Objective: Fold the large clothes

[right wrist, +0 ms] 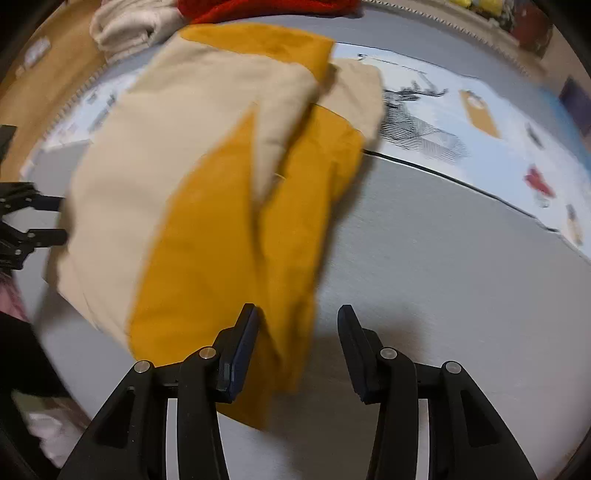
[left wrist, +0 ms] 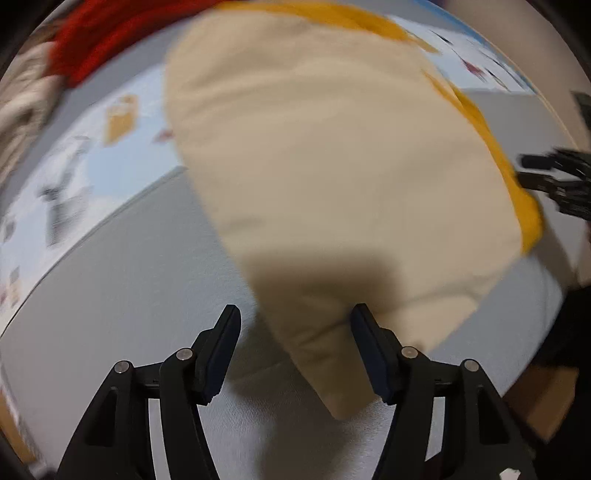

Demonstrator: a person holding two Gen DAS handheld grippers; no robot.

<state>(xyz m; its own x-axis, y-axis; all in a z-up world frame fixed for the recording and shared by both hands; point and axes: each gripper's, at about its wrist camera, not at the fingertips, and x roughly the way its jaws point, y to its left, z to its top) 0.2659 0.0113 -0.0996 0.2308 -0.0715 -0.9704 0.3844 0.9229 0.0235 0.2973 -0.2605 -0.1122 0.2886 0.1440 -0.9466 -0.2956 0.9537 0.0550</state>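
- My left gripper [left wrist: 295, 347] has its jaws standing apart. The near corner of the cream-and-mustard garment [left wrist: 332, 166] lies between them, up against the right-hand pad, but neither pad presses on it, so I take it as holding nothing.
- My right gripper [right wrist: 297, 347] is likewise parted. A mustard flap of the same garment [right wrist: 207, 206] reaches in beside its left-hand pad, loose, with nothing pinched.
- The garment lies folded on the grey sheet [left wrist: 110, 295], running lengthwise away from both tools towards the red clothing [right wrist: 266, 7] and the pale bundle [right wrist: 129, 26] at the far edge.
- From the left tool it spreads ahead and to the right; from the right tool, ahead and to the left. So it sits between my two hands, each about equally near an end corner.
- My judgement: the next fold would go along that long axis, near end carried to far end.
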